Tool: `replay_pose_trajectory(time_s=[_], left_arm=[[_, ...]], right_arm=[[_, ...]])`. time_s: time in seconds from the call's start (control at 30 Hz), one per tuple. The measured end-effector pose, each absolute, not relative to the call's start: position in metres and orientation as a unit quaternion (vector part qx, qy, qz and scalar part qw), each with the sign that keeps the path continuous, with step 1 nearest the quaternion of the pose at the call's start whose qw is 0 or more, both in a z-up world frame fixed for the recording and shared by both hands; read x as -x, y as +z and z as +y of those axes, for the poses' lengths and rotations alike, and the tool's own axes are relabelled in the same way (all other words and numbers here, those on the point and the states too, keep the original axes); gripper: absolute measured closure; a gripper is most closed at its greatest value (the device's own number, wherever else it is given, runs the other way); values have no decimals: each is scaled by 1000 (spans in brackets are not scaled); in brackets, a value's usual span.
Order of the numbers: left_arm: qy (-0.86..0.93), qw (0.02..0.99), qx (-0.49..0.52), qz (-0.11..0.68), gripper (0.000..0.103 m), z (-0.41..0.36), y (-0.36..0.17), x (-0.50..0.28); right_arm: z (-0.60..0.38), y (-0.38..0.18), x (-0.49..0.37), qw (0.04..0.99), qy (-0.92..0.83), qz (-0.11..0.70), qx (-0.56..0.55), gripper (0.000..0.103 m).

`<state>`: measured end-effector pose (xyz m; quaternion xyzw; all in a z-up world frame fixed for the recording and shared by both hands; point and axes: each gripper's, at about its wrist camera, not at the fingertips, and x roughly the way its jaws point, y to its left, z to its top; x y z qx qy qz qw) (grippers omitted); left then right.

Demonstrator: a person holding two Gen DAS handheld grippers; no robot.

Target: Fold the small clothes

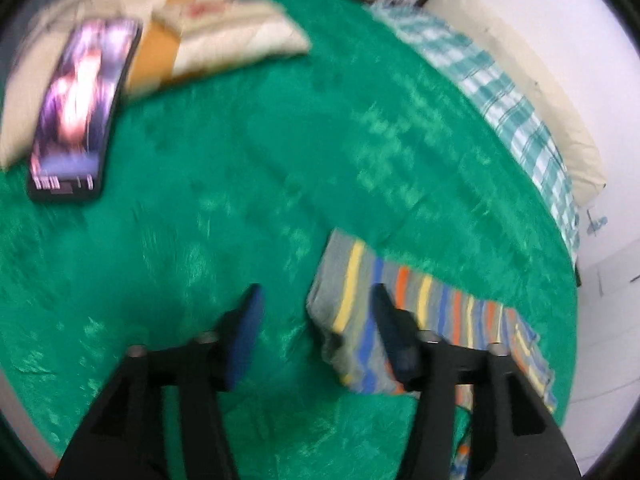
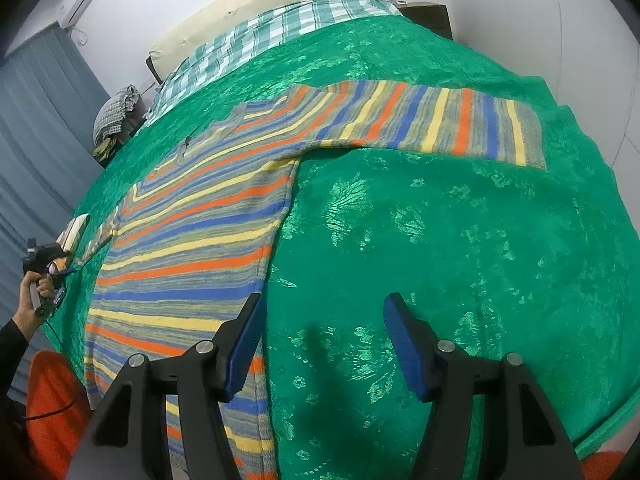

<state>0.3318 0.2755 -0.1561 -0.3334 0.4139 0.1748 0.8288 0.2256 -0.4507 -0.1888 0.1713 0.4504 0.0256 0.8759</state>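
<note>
Striped knit sweater (image 2: 192, 240) spread flat, long axis running ahead-left of right gripper (image 2: 324, 340), jaws spread, empty; sleeve cuff (image 1: 352, 304) beside left gripper (image 1: 320, 320), jaws spread.

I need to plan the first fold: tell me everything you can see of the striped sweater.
The striped sweater looks knitted, grey with orange, yellow and blue bands. It lies flat and unfolded on the green bedspread, collar towards the pillows, one sleeve stretched straight out sideways. The other sleeve's cuff rests loose by the open left gripper, not pinched.
</note>
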Motion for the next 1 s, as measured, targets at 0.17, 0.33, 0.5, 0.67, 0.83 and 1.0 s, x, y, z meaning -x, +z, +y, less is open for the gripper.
replay_pose_trajectory(time_s=[0.17, 0.33, 0.5, 0.67, 0.83, 1.0], left_arm=[[129, 845, 257, 450, 22, 236, -165, -361], [165, 811, 235, 510, 23, 236, -207, -347], [174, 831, 220, 481, 19, 234, -183, -301], [125, 864, 201, 444, 4, 199, -160, -263], [98, 856, 168, 480, 3, 168, -186, -264], [104, 839, 118, 521, 1, 154, -211, -274]], right_arm=[[-450, -190, -227, 876, 20, 452, -169, 42], [-449, -189, -225, 879, 13, 449, -161, 42], [-453, -179, -219, 891, -4, 427, -155, 42], [-465, -169, -211, 902, -43, 396, -165, 34], [-471, -167, -206, 902, -72, 390, -170, 33], [-479, -171, -201, 896, -93, 396, -177, 33]])
